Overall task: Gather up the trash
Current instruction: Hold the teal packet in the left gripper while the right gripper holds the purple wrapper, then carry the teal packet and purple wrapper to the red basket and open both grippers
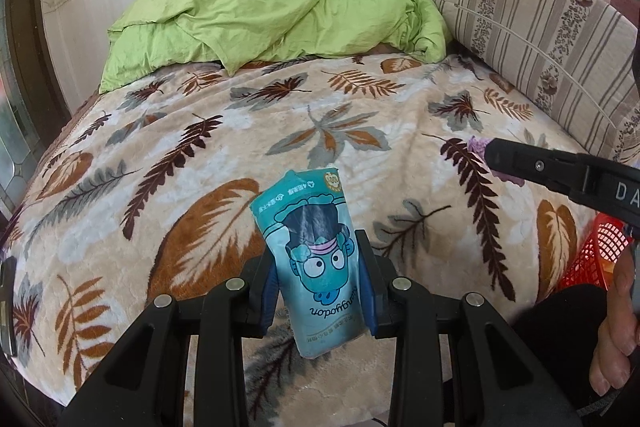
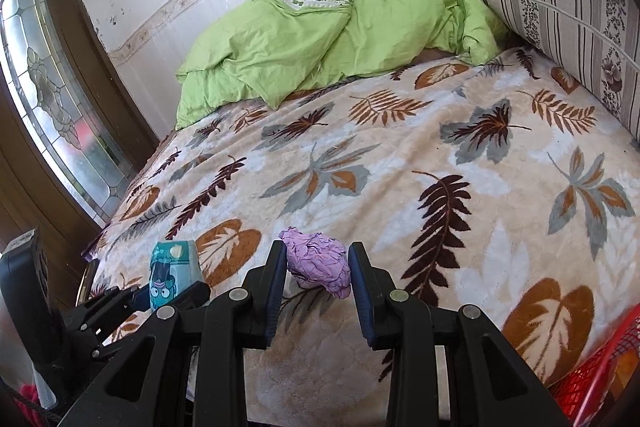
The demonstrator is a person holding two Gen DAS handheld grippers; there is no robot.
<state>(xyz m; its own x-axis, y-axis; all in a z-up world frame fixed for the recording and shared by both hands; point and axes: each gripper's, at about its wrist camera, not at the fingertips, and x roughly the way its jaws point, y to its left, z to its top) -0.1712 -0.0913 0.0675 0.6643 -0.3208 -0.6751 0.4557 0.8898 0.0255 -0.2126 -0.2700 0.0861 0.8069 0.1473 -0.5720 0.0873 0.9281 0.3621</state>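
My left gripper (image 1: pixel 318 267) is shut on a teal tissue packet (image 1: pixel 316 259) with a cartoon face, held just above the leaf-patterned blanket (image 1: pixel 200 155). The packet also shows in the right wrist view (image 2: pixel 172 273), at the left between the left gripper's fingers. My right gripper (image 2: pixel 318 267) is shut on a crumpled purple paper wad (image 2: pixel 316 261) over the blanket (image 2: pixel 440 163). In the left wrist view the right gripper (image 1: pixel 490 157) enters from the right and hides most of the purple wad (image 1: pixel 476 145).
A green quilt (image 1: pixel 260 19) is bunched at the bed's far end. A striped floral cushion (image 1: pixel 540 39) stands along the right side. A red mesh basket (image 1: pixel 596 251) sits at the bed's near right corner. A glass-panelled door (image 2: pixel 52 115) is on the left.
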